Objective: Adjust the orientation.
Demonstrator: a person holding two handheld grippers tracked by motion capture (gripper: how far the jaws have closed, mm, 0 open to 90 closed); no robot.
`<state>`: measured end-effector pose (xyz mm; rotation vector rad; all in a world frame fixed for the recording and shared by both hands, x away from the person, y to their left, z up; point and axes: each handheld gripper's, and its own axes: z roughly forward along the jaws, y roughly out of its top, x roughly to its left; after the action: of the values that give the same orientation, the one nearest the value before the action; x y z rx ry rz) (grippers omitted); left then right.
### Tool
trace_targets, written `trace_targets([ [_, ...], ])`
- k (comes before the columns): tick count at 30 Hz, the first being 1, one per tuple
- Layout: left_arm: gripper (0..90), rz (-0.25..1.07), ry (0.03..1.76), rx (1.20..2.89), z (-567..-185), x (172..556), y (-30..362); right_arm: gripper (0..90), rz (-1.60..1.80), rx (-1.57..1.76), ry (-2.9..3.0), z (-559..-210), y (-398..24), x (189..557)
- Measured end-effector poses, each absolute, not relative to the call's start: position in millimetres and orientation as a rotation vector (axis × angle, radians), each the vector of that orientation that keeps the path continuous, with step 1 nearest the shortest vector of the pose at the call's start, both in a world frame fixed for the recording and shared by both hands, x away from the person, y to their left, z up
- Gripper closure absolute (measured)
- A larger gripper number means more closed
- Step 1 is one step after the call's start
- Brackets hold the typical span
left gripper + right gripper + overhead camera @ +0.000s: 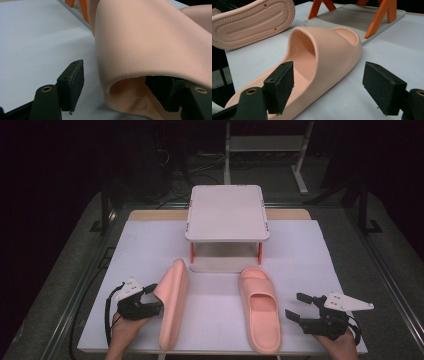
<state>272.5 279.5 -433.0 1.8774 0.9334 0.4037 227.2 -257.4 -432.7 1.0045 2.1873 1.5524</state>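
Two slippers lie on the counter before one small rack (227, 212). Your left gripper (150, 296), at eight o'clock, has jaws straddling the tipped slipper's (173, 302) strap, not yet clamped. Your right gripper (300, 307) waits wide beside the flat slipper (260, 312). Neither is racked.

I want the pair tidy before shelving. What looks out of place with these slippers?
The left slipper is tipped up on its side edge, sole facing the other one, with the left gripper straddling its strap: one of the fingers is inside it. The right slipper lies flat and upright, as it should. Nothing looks damaged.
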Motion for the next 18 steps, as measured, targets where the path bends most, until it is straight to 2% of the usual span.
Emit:
trace_targets([
  [8,35.3,0.405,0.889,1.895,-433.8,270.9,270.1,24.5,1.547,1.001,2.2,-433.5,-256.0,227.6],
  [18,36.3,0.411,0.878,1.881,-432.2,270.0,268.1,24.5,1.545,0.999,2.207,-433.9,-255.2,227.6],
])
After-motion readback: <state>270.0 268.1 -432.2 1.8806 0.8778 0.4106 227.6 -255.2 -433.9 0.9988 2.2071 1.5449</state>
